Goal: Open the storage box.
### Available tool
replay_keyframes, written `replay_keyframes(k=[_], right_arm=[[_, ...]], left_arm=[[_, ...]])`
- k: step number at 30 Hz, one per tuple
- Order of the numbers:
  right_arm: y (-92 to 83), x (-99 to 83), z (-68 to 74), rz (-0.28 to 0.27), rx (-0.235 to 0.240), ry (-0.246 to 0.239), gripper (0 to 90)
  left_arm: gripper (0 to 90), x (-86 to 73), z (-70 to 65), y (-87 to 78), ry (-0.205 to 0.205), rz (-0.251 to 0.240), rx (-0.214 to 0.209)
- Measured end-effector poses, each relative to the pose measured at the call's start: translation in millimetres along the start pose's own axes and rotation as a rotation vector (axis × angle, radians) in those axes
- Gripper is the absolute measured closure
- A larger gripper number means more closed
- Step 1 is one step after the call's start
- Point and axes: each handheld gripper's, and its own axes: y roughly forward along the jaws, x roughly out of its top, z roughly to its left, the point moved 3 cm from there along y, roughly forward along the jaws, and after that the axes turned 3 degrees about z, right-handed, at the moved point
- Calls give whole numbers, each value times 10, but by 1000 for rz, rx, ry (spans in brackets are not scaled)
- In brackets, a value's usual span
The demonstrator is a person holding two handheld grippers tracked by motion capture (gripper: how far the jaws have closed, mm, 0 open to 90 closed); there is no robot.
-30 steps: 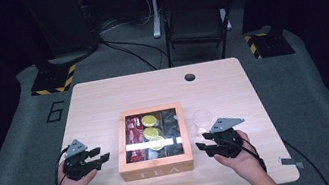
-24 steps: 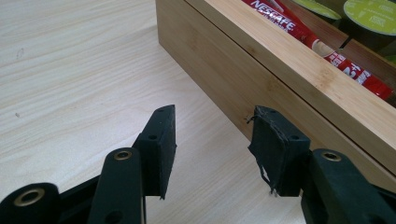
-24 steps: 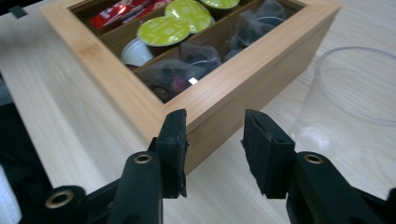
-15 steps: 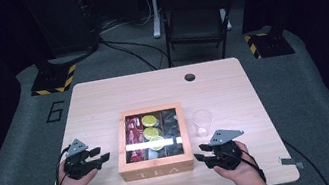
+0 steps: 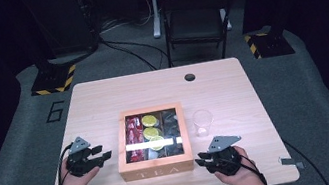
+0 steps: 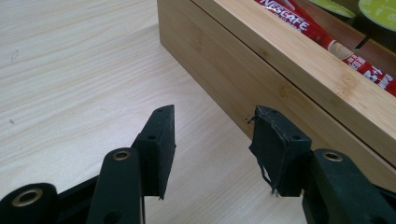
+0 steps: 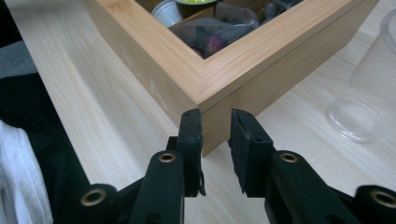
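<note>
A wooden box (image 5: 157,167) marked TEA sits mid-table, holding red Nescafe sachets (image 6: 303,25), yellow-green capsules (image 5: 149,121) and dark bags (image 7: 219,30). My left gripper (image 5: 103,152) rests on the table just left of the box. Its jaws stand apart with only bare table between them (image 6: 212,140), and the box's side wall (image 6: 261,70) is just ahead. My right gripper (image 5: 200,159) is at the box's near right corner (image 7: 205,93). Its jaws have just been closing to a narrow gap (image 7: 215,135), the pads pressing on nothing.
A clear plastic cup (image 5: 203,121) stands right of the box, close to the right gripper (image 7: 369,93). The table has a cable hole (image 5: 190,77) at the back, and a folding chair (image 5: 195,16) stands beyond it. The near table edge runs under my hands.
The right gripper has moved toward the near edge and a little left, to the box's front right corner, and its jaws have narrowed. The left gripper has stayed put.
</note>
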Motion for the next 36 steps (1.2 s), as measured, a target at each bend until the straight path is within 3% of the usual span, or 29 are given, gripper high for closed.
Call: replay_keyframes(k=[8, 12, 36], right_arm=[[100, -28, 78, 47, -1, -44, 803], [120, -27, 71, 42, -11, -62, 836], [133, -6, 71, 37, -1, -49, 877]], left_arm=[[492, 9, -2, 18, 4, 9, -7], [492, 5, 1, 19, 4, 11, -7], [492, -2, -5, 33, 9, 11, -5]])
